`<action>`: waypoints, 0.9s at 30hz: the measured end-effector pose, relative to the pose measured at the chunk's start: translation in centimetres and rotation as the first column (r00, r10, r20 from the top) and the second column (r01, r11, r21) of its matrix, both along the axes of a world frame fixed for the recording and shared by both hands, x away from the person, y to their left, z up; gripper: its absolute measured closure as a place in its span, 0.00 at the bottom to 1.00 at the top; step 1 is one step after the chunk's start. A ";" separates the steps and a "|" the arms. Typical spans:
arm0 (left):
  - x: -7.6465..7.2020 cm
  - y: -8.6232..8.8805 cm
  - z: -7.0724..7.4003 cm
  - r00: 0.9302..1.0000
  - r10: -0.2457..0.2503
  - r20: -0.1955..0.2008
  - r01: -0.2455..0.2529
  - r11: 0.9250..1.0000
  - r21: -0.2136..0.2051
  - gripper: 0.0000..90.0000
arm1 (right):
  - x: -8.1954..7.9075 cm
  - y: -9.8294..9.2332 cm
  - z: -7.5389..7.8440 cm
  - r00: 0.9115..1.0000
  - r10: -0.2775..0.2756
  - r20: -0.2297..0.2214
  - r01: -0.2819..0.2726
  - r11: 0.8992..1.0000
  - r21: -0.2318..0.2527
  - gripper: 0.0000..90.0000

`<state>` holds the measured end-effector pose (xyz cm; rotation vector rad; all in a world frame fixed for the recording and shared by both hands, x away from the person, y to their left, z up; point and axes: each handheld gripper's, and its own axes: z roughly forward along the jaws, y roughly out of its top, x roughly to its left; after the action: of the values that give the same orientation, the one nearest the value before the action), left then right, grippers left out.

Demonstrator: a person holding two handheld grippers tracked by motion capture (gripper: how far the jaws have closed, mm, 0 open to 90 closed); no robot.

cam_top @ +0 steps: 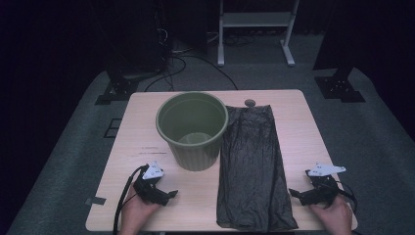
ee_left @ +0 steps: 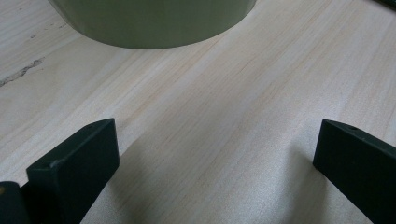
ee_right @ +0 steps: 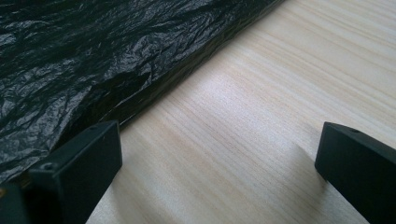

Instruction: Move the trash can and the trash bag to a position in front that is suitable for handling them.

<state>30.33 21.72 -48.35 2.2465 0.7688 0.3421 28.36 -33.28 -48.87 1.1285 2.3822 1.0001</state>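
Observation:
A green plastic bin (cam_top: 192, 128) stands upright and empty on the wooden table (cam_top: 142, 122). Right of it a black plastic bag (cam_top: 253, 161) lies flat, running from the far side to the near edge. My left gripper (cam_top: 166, 195) rests near the front left, below the bin, jaws wide apart over bare wood. In the left gripper view the bin's base (ee_left: 154, 23) lies just ahead. My right gripper (cam_top: 296, 194) sits at the front right, open, beside the bag's right edge (ee_right: 93, 70), with nothing between its jaws.
A small round grey spot (cam_top: 250, 103) marks the table's far edge behind the bag. Dark scuff marks (cam_top: 149, 149) lie left of the bin. Beyond the table stand black stands (cam_top: 117, 88) with cables and a white frame (cam_top: 254, 29) on grey carpet.

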 end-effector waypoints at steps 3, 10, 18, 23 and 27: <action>0.0 0.0 0.0 1.000 0.000 0.000 0.000 1.000 0.000 0.00 | 0.0 0.0 0.0 1.000 0.000 0.000 0.000 1.000 0.000 0.00; 0.0 0.0 0.0 1.000 0.000 0.000 0.000 1.000 0.000 0.00 | 0.1 0.0 0.3 0.999 -0.023 -0.028 0.023 1.000 0.018 0.00; 0.0 0.0 0.0 1.000 0.000 0.000 0.000 1.000 0.000 0.00 | 0.0 0.8 1.9 0.999 -0.030 -0.014 0.031 0.997 0.070 0.02; 0.0 0.0 0.0 1.000 0.000 0.000 0.000 1.000 0.000 0.00 | 0.3 1.7 2.0 0.999 0.016 -0.032 -0.013 0.994 0.109 0.13; 0.0 0.0 0.0 1.000 0.000 0.000 0.000 1.000 0.000 0.00 | 0.5 2.5 1.7 0.998 0.026 -0.050 -0.019 0.992 0.122 0.13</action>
<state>30.33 21.72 -48.35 2.2465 0.7687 0.3420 28.84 -30.80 -47.16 1.1852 2.4073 1.1504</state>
